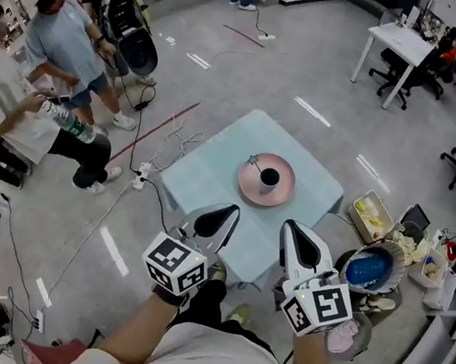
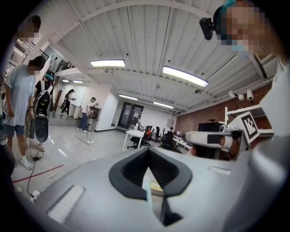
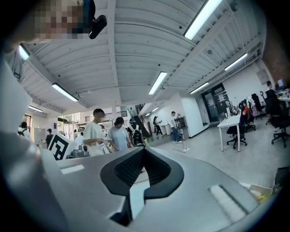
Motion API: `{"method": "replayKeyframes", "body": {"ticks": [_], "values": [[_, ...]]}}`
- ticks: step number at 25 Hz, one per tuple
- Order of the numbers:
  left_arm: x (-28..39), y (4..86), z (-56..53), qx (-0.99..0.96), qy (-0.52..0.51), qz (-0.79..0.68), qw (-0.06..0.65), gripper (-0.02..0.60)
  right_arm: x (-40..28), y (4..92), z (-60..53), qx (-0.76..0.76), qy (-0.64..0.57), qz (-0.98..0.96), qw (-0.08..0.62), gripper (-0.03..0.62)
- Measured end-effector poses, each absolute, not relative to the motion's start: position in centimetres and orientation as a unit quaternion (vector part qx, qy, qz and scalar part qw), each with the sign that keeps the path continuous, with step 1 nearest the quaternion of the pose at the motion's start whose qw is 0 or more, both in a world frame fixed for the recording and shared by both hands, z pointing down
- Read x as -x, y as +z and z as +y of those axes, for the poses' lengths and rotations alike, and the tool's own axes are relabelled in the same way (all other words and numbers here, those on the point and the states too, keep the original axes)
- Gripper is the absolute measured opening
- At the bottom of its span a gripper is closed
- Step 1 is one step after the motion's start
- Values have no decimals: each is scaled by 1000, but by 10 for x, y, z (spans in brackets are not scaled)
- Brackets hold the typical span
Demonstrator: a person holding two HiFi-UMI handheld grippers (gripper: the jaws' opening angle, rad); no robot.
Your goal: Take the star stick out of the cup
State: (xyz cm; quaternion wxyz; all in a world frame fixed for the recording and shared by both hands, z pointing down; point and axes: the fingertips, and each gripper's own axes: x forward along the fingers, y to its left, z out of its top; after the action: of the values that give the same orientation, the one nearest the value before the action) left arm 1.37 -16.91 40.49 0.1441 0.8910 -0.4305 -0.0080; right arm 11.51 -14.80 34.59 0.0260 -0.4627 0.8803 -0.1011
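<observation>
- Left gripper (image 1: 227,216): your jaws are clenched on nothing. It hovers over the near edge of the bench (image 1: 204,174), short of the plate.
- Star stick (image 1: 254,162): it stands in the dark cup (image 1: 269,178) on the pink plate (image 1: 248,190), with the star end leaning left above the rim. It looks thin, light and stiff. Pinch the shaft just under the star and lift along its lean, because the cup may tip. It sits ahead of both jaws, well apart from them and roughly between them.
- Right gripper (image 1: 291,228): your jaws are closed and empty, also at the near edge.
</observation>
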Motion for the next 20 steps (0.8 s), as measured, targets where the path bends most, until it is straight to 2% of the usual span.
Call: {"method": "replayKeyframes", "body": {"ticks": [20], "values": [[22, 528, -349, -915, 51, -368, 159, 6, -58, 445, -308, 518, -150, 842, -19, 6]]}}
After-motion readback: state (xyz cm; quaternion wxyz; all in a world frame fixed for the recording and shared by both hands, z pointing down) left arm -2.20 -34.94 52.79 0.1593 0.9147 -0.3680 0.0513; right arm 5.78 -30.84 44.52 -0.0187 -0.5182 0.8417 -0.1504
